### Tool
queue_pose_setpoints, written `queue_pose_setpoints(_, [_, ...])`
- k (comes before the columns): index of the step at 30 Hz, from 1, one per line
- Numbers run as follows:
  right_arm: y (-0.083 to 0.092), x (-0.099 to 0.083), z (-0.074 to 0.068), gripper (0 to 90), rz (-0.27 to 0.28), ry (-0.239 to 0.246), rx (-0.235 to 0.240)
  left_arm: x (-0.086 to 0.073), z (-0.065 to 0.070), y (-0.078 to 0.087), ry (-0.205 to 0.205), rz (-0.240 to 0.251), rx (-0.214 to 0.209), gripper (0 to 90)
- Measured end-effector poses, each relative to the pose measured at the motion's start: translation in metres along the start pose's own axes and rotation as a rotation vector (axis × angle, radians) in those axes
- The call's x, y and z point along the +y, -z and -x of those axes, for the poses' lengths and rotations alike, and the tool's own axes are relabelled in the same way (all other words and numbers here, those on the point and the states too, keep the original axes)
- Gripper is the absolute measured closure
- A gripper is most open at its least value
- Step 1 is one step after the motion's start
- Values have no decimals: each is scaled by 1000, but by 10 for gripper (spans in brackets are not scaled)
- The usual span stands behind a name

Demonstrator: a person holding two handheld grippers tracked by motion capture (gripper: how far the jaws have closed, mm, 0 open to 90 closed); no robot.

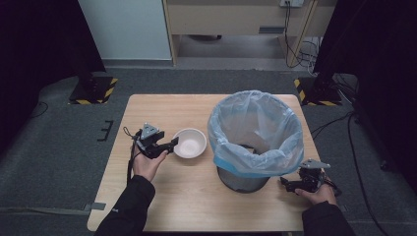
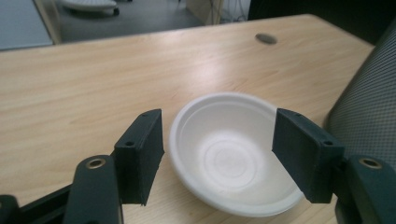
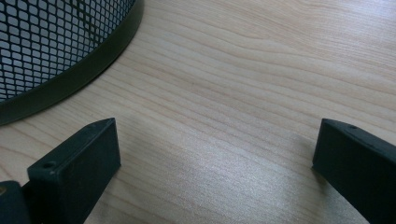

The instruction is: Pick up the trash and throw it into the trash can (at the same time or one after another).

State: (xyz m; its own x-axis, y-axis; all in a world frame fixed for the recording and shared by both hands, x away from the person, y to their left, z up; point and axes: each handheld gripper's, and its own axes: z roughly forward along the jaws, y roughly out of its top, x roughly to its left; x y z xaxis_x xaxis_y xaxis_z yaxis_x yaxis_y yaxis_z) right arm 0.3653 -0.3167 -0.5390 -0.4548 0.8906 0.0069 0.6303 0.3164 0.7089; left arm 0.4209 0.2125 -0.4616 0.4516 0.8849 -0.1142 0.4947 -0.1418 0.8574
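One bowl [image 2: 232,154] sits between left tool's [image 2: 217,156] spread jaws.

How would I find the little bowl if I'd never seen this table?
Look at the wooden table and find the big mesh bin with its blue bag. Just left of it sits the bowl: small, round, plain white, empty, the table's one white thing.

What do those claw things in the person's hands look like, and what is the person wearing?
Each hand holds a black gripper. The left gripper and right gripper both carry a grey three-cornered plate on top, and a thin black cable loops from the left one. Close up, the jaws are chunky black blocks with small screw holes, on arms with brass-coloured rivets. The person wears dark long sleeves.
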Motion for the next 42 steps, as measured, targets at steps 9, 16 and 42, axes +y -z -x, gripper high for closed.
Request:
queue_pose_setpoints(9, [0, 0, 0, 10, 0, 0, 0, -14, -9, -21, 34, -77, 15, 340])
queue_pose_setpoints(16, [0, 0, 0, 10, 0, 0, 0, -25, -18, -31, 64, -129, 27, 377])
queue_pose_setpoints(42, [0, 0, 0, 10, 0, 0, 0, -25, -1, -42, 55, -168, -49, 775])
